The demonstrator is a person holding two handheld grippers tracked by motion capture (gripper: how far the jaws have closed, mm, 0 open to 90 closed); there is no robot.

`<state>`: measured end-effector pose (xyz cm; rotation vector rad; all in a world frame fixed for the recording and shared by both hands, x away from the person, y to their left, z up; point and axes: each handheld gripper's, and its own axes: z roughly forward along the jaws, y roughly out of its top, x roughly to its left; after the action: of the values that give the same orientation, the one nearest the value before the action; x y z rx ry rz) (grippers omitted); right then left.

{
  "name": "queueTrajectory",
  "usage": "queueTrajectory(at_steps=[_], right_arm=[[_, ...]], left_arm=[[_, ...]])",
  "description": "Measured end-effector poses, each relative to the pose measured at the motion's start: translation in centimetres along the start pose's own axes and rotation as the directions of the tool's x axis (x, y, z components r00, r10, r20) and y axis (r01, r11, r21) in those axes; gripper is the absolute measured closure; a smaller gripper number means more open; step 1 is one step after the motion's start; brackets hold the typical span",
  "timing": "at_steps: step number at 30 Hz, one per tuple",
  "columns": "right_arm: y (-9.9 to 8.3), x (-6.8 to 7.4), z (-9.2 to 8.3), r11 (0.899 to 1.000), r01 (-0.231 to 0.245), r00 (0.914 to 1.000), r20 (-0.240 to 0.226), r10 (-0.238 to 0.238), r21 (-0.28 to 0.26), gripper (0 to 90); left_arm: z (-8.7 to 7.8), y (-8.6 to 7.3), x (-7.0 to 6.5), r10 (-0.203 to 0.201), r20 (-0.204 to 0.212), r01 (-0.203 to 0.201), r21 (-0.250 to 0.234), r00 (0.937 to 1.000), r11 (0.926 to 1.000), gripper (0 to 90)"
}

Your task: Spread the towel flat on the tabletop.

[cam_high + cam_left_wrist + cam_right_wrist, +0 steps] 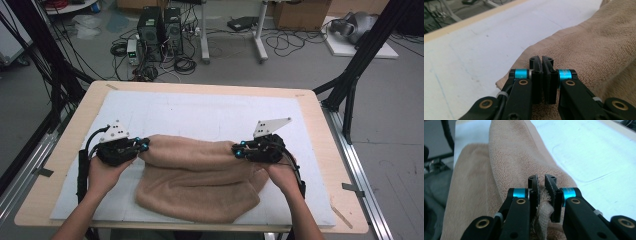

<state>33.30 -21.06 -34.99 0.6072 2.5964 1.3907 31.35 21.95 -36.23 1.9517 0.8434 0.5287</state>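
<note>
A tan terry towel (200,175) lies folded on the white mat (200,112), its far edge raised in a ridge between the two grippers. My left gripper (145,145) is at the ridge's left end. In the left gripper view its jaws (543,60) stand pressed together over the towel (586,45), and the pinched layer is barely visible. My right gripper (236,150) is at the ridge's right end. In the right gripper view it (541,178) is shut on a bunched fold of towel (506,157) that shows between the pads.
The mat covers most of a wooden table (320,130) with bare edges left and right. Black frame posts (350,85) stand at the table's sides. Computer towers (160,30) and cables sit on the floor beyond the far edge.
</note>
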Motion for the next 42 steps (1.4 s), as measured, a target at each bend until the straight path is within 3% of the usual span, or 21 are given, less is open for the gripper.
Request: queueTrajectory(at_steps=[2,3,5,6,7,9,11,12,15,18,21,25,31,35,42], right_arm=[[-0.1,-0.1,0.3,1.000,-0.014,0.9998,-0.015,0.014,0.027,82.1],[-0.3,-0.3,0.9,0.997,-0.018,0.9992,-0.033,0.021,0.071,80.8],[-1.2,-0.6,2.6,0.977,-0.057,0.9907,-0.109,0.081,0.206,73.4],[-1.7,-0.5,3.2,0.967,-0.048,0.9913,-0.107,0.077,0.252,69.7],[-2.1,-0.4,3.5,0.964,-0.040,0.9915,-0.109,0.071,0.263,67.7],[-2.4,-0.3,3.4,0.975,-0.055,0.9932,-0.089,0.076,0.215,60.4],[-2.4,-0.6,2.5,0.981,-0.082,0.9935,-0.063,0.094,0.175,57.3],[-2.3,-0.8,2.0,0.983,-0.087,0.9945,-0.045,0.095,0.159,55.6],[-2.3,-1.0,1.0,0.984,-0.090,0.9959,0.022,0.088,0.156,51.5],[-2.4,-0.7,0.2,0.986,-0.077,0.9958,0.060,0.069,0.146,50.7],[-3.4,-0.3,0.5,0.977,-0.087,0.9961,0.030,0.083,0.193,50.0],[-5.1,0.5,1.6,0.974,-0.088,0.9961,0.022,0.085,0.209,55.3],[-5.7,1.2,1.5,0.985,-0.060,0.9982,0.003,0.060,0.160,82.1],[-4.6,1.3,1.3,0.984,-0.022,0.9997,-0.007,0.024,0.177,84.0],[-2.5,1.0,-0.3,0.990,0.000,1.0000,0.007,-0.001,0.139,84.7]], left_arm=[[0.3,0.1,0.1,0.006,-0.004,-0.006,0.005,1.0000,1.0000,86.5],[0.6,-0.1,0.1,0.008,0.008,-0.009,0.033,0.9999,0.9994,86.5],[1.6,-0.7,-0.1,0.027,0.043,-0.032,0.112,0.9987,0.9932,86.4],[2.0,-1.2,-0.3,0.033,0.061,-0.042,0.144,0.9976,0.9887,86.0],[2.3,-1.7,-0.5,0.030,0.072,-0.042,0.172,0.9970,0.9842,84.2],[2.5,-2.5,-0.6,0.020,0.084,-0.036,0.187,0.9963,0.9818,71.9],[2.3,-3.0,-0.7,-0.017,0.099,-0.001,0.180,0.9949,0.9837,58.1],[2.1,-3.3,-0.8,-0.011,0.101,-0.008,0.183,0.9948,0.9830,54.0],[2.2,-4.0,-0.6,-0.032,0.097,0.010,0.215,0.9947,0.9765,51.1],[2.7,-4.9,-0.7,-0.046,0.116,0.016,0.245,0.9922,0.9694,49.4],[3.5,-5.9,-1.1,-0.039,0.124,0.001,0.292,0.9915,0.9563,51.3],[3.3,-6.5,-1.3,-0.038,0.104,0.010,0.256,0.9938,0.9668,58.9],[3.2,-6.3,-1.4,-0.026,0.115,-0.005,0.259,0.9930,0.9658,80.3],[3.1,-5.9,-1.4,-0.011,0.107,-0.017,0.256,0.9942,0.9665,84.2],[1.7,-3.8,-1.1,0.007,0.070,-0.019,0.174,0.9976,0.9846,84.9]])
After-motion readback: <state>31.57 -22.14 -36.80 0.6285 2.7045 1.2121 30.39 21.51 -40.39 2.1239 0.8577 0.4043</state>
